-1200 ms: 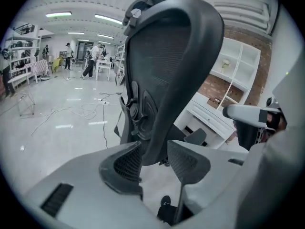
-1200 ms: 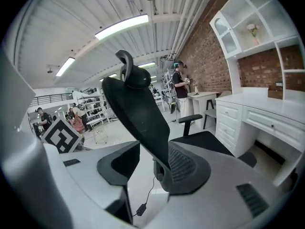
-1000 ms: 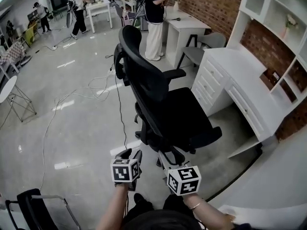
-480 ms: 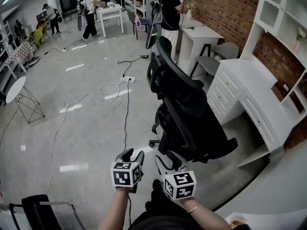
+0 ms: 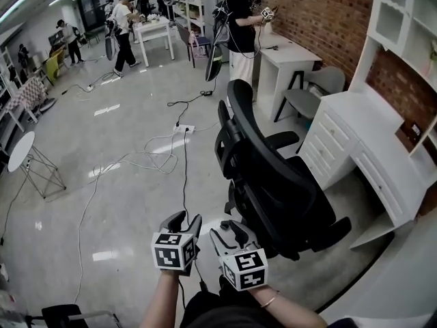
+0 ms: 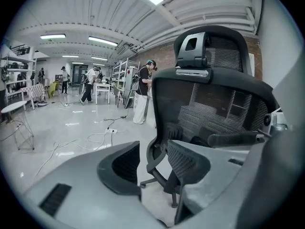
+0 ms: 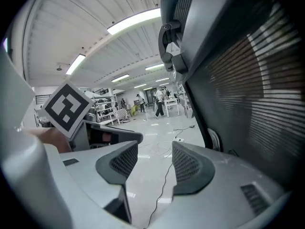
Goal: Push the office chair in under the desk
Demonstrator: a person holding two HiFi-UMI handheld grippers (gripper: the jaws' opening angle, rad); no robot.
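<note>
A: What's moved vs a sec ago?
B: The office chair (image 5: 273, 176) has swung round. Its back now faces the tongs more squarely. The R tongs (image 5: 229, 232) sat right up by the chair's lower frame before; now there's floor btw them.
A: L tongs?
B: L tongs (image 5: 186, 221) sit low, just left of the R one. Jaws apart, nothing btw the pads. Its own view looks at the chair's mesh back & headrest, ahead & a bit to its right, not touching.
A: And the R?
B: Jaws apart & opening wider, only floor showing btw them. The chair's mesh back rises close by on its right side, but the pads don't press on it.
A: So where's the chair exactly?
B: Ahead & to the right of both tongs, upright, seat pointing away from them toward the bench (image 5: 372, 139). The bench is beyond the chair, further right. The chair isn't under it yet; the seat is near the drawer fronts but apart from them.
A: Anything else round there?
B: Cables (image 5: 184, 169) run over the floor ahead of the L tongs. A grey chair (image 5: 311, 98) stands past the office chair, at a small white table (image 5: 290, 52). A person in a black top (image 5: 239, 19) stands far ahead of the tongs, w/ more people further back & left.
</note>
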